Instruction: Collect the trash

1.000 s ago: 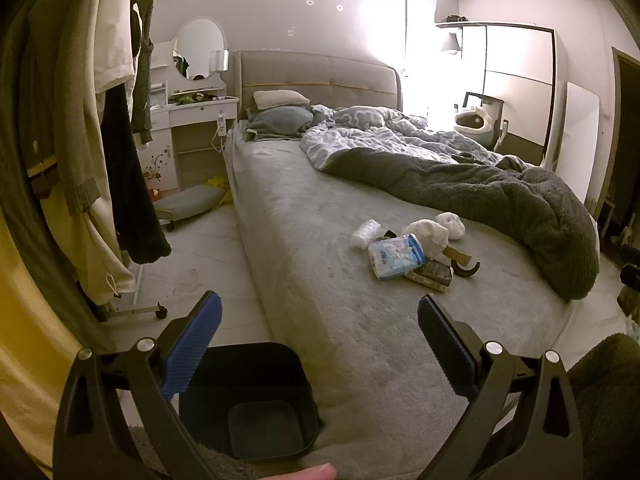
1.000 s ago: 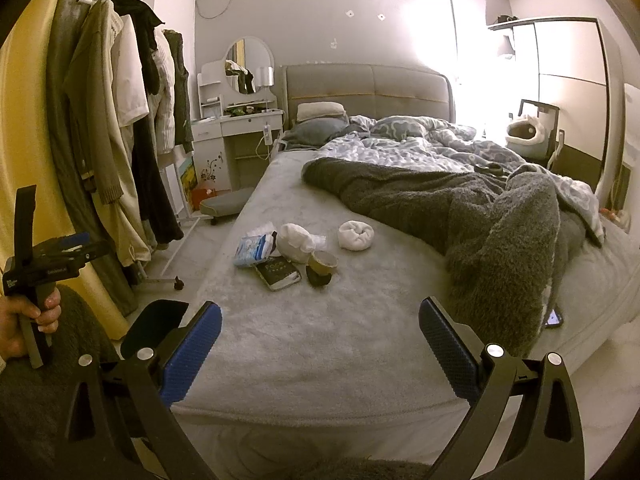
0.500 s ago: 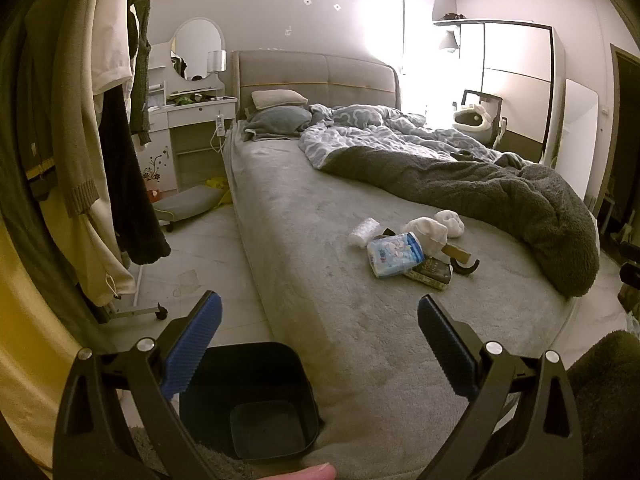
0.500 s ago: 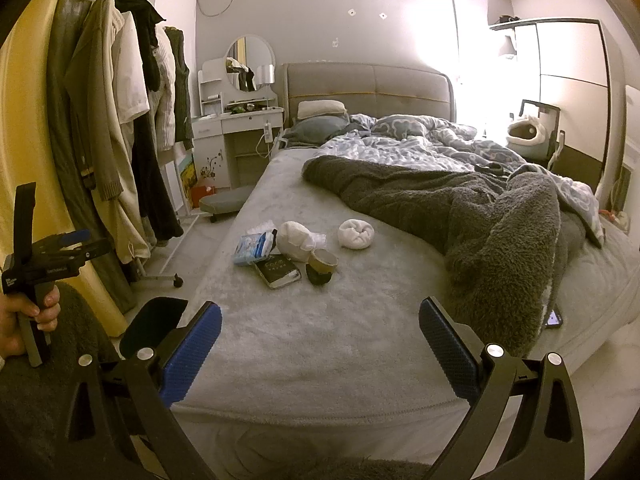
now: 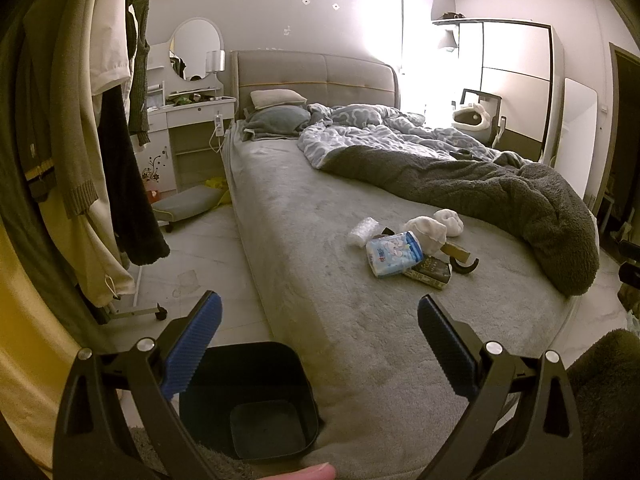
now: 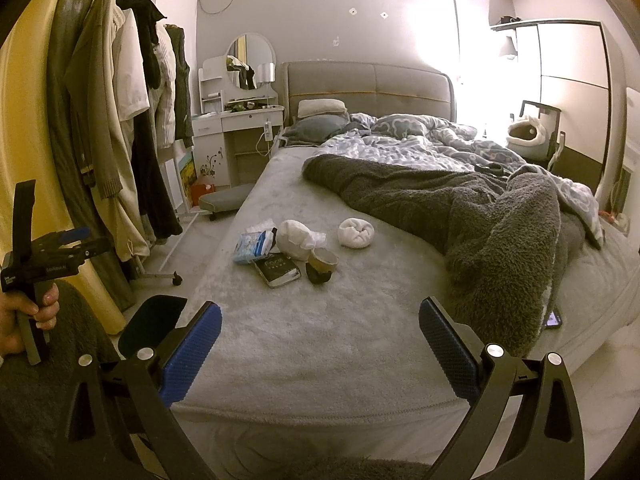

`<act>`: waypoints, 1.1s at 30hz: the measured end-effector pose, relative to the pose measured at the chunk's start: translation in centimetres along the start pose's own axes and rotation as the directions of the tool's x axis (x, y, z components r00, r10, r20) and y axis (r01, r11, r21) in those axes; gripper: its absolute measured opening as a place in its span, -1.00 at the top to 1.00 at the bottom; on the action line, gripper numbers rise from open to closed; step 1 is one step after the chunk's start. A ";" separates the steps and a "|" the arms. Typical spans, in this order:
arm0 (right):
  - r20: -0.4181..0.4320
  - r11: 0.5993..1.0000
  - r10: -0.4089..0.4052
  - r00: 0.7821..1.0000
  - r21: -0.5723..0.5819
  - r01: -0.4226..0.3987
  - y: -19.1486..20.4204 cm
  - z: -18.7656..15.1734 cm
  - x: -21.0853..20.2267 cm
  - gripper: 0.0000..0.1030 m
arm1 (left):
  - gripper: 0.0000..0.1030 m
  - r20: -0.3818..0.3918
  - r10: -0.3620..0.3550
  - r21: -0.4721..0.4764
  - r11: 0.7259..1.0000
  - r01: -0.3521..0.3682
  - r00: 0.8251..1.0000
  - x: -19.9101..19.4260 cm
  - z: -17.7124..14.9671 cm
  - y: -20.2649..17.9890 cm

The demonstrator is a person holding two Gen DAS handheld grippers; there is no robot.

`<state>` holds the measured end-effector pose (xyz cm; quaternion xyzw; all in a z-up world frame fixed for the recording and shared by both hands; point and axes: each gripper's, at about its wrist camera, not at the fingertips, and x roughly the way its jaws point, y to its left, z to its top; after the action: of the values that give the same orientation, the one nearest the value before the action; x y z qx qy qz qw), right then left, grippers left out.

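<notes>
Both left gripper (image 5: 318, 332) and right gripper (image 6: 320, 334) spread wide, empty, above grey plush bed (image 6: 320, 320); black square plastic bin (image 5: 256, 392) beside its corner.

bed (image 5: 320, 280): pale grey plush cover, grey padded headboard (image 5: 312, 76) with a thin yellow piping line. duvet (image 5: 384, 136) light blue with white cloud-like print; blanket (image 5: 500, 196) dark charcoal fleece. pillows: cream (image 5: 278, 98) over slate grey-blue (image 5: 276, 120). tissue pack (image 5: 394, 254) light blue and white with a cartoon print. book (image 6: 278, 270) black cover, white lettering. rolled socks (image 6: 355, 233) white. tape roll (image 6: 322, 262) tan-brown. bin (image 5: 248, 396) black. left gripper (image 5: 318, 344) and right gripper (image 6: 320, 344): black frames, blue ribbed pads (image 6: 192, 354). dresser (image 6: 236, 136) white with a dark floral motif. hanging coats (image 6: 120, 120) olive, cream, black. wall pale grey, curtain at the left edge yellow.
</notes>
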<state>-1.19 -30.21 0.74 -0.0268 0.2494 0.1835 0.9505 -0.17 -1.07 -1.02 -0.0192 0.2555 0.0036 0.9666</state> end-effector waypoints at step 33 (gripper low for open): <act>-0.007 1.000 -0.004 1.000 -0.002 0.004 0.0 -0.2 0.3 -0.94 | -0.94 -0.002 0.001 0.004 1.000 -0.001 1.000 0.0 0.0 -0.1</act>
<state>-1.03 -30.09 0.43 -0.0290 0.2523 0.1816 0.9500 -0.11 -1.13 -1.00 -0.0171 0.2564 0.0033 0.9664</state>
